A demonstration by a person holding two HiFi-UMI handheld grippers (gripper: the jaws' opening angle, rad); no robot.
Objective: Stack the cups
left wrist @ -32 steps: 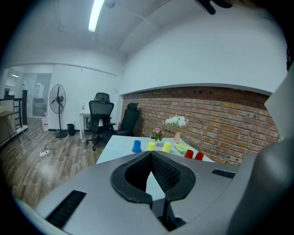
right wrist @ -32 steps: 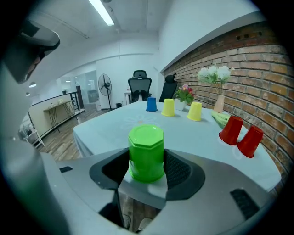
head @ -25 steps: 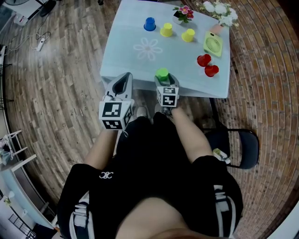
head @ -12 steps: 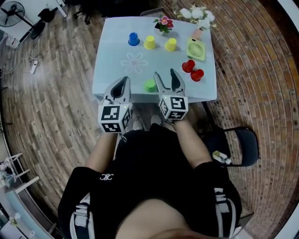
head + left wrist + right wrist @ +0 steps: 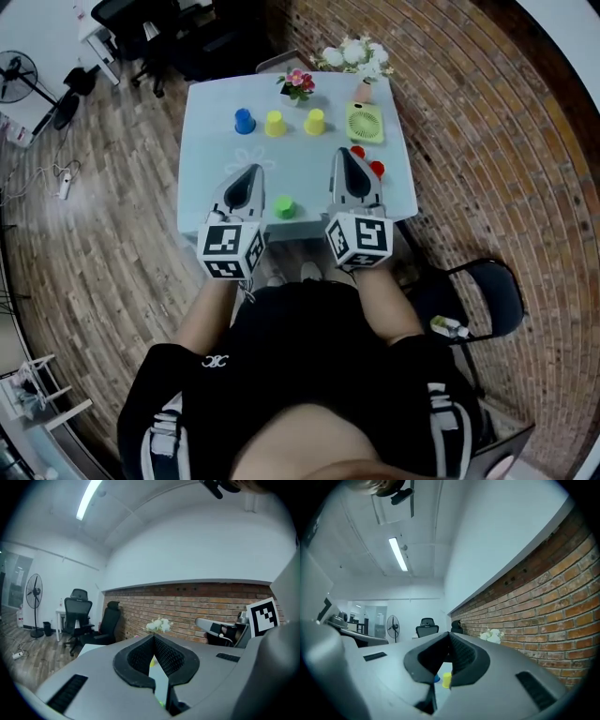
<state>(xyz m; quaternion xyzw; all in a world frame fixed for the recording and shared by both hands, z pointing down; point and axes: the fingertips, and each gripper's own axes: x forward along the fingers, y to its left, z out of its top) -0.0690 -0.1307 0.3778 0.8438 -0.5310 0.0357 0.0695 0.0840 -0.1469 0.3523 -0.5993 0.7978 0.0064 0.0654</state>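
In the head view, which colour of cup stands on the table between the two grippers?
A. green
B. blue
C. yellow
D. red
A: the green cup stands alone near the front edge of the table, between the left gripper and the right gripper.

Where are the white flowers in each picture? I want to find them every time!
Head view: the bunch of white flowers is at the top, just right of the middle, past the far edge of the pale blue table.
Left gripper view: the flowers are small, near the middle.
Right gripper view: the flowers are right of the middle.
Shared landmark: the red brick wall right behind them.
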